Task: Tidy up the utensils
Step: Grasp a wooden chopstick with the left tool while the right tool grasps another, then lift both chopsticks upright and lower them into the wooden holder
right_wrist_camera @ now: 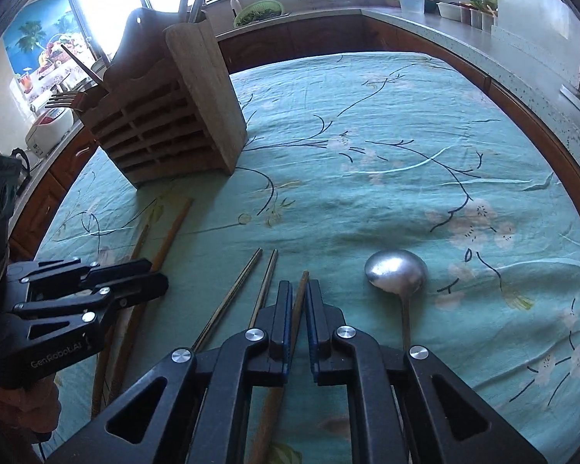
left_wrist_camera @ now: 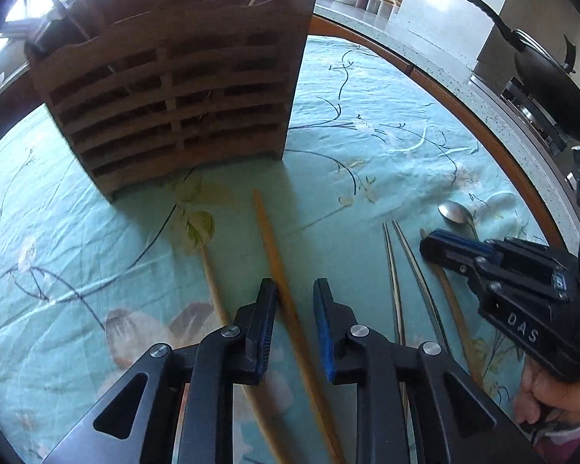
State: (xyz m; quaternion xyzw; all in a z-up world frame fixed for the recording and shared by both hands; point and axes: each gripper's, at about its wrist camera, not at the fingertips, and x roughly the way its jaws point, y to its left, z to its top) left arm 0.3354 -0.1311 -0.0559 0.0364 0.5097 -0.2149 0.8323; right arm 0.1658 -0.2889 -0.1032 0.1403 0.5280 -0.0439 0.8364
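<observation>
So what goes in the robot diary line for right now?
left gripper: closing around wooden chopstick | right gripper: shut on wooden stick | holder: waiting

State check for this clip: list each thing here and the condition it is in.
Left tongs: a wooden chopstick between the pads, grip unclear.
Right tongs: shut on a wooden stick.
Metal chopsticks: a pair flat on the cloth, untouched.
Spoon: flat, bowl up.
Wooden holder: upright, utensils inside.
</observation>
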